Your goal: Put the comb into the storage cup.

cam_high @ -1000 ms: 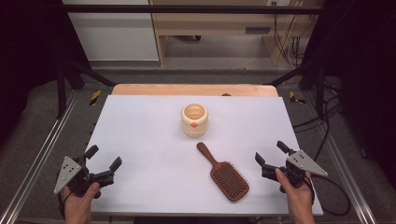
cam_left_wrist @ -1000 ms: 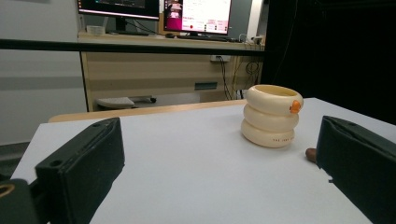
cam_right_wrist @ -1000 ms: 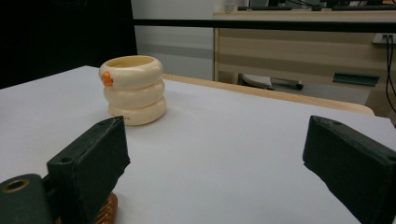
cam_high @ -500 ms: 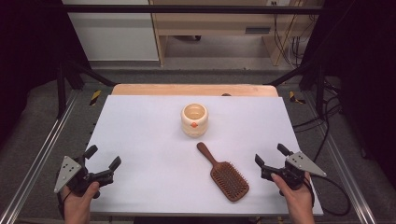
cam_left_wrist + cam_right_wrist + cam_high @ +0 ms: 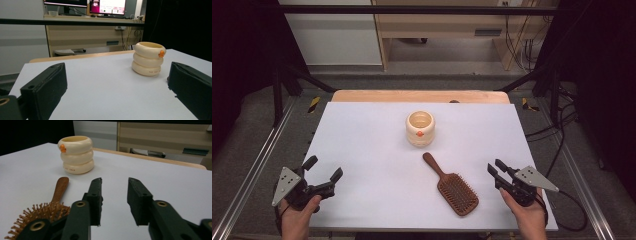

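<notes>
At the near left corner of the tabletop (image 5: 362,140) the left gripper (image 5: 323,174) rests in the person's left hand (image 5: 298,220) with its fingers (image 5: 43,86) spread wide and nothing between them; in the left gripper view they frame bare white surface, and the cream ringed cup (image 5: 420,128) stands upright well beyond them, toward the far middle. Moving right, the wooden hairbrush (image 5: 451,183) lies flat on the near middle of the tabletop, bristles up, its long axis running on a slant: the handle points far and left toward the cup, the paddle head sits near and right. That head lies just to the left of the right gripper (image 5: 496,171), well apart from the left one, so the right hand (image 5: 524,215) is plainly the nearer (and, I judge, the one that will take the brush). In the right gripper view the brush (image 5: 47,206) sits off to the left of the fingers (image 5: 96,195) and not between them, so a reach would have to swing left across the slanted handle. The right fingers have just been closing: they stand partly apart with a modest gap, touching nothing and holding nothing, only tabletop showing between them.
</notes>
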A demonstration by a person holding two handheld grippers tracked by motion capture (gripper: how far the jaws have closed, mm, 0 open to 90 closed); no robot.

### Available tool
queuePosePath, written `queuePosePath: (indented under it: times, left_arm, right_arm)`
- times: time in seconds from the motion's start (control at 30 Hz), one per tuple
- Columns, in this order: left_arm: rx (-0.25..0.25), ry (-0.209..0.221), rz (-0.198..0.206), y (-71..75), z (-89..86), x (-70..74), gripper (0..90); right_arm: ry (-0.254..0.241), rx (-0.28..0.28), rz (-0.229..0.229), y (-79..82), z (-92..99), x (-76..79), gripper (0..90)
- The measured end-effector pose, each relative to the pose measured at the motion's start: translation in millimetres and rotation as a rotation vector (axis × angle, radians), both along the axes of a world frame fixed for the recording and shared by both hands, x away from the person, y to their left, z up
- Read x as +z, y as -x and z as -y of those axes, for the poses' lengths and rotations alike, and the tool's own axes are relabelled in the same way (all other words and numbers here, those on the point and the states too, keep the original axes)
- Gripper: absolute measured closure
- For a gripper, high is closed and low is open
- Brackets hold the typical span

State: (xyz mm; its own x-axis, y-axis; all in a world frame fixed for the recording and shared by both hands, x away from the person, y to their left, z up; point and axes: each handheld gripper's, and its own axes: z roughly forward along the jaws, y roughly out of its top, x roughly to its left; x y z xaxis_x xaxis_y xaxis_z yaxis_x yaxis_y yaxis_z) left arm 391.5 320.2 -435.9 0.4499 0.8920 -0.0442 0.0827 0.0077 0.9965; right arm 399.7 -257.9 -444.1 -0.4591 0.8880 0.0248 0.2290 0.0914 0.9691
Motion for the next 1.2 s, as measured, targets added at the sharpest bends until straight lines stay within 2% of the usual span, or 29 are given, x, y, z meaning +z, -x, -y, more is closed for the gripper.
queuePosePath:
  times: [0.03,0.07,0.1,0.17,0.3,0.6,0.97,1.2]
  left_arm:
    - [0.0,0.0,0.0,0.0,0.0,0.0,2.4]
    - [0.001,-0.001,-0.001,0.0,0.0,-0.1,2.4]
    - [0.002,-0.001,-0.004,-0.2,0.0,-0.3,2.4]
    - [0.003,-0.001,-0.004,-0.4,0.0,-0.3,2.4]
    - [0.001,-0.004,-0.008,-0.7,0.7,-0.6,2.4]
    - [0.021,-0.003,-0.012,3.3,1.0,-0.6,2.5]
    - [0.016,-0.011,-0.021,2.0,2.2,-1.6,2.6]
    - [0.013,-0.021,-0.023,2.2,3.4,-1.7,2.7]
  right_arm:
    - [0.0,0.0,0.0,0.0,0.0,0.0,65.7]
    - [0.016,0.003,-0.008,1.2,-1.7,-0.7,73.2]
    - [0.024,0.007,-0.015,1.8,-2.5,-1.7,77.0]
    - [0.032,0.011,-0.026,2.4,-3.5,-2.6,79.8]
    - [0.063,0.059,-0.047,5.0,-9.9,-4.8,90.0]
    - [0.059,0.103,-0.091,7.4,-17.8,-6.7,90.0]
    - [0.054,0.163,-0.13,10.8,-26.1,-11.6,90.0]
    - [0.05,0.2,-0.129,25.8,-30.7,-10.8,90.0]
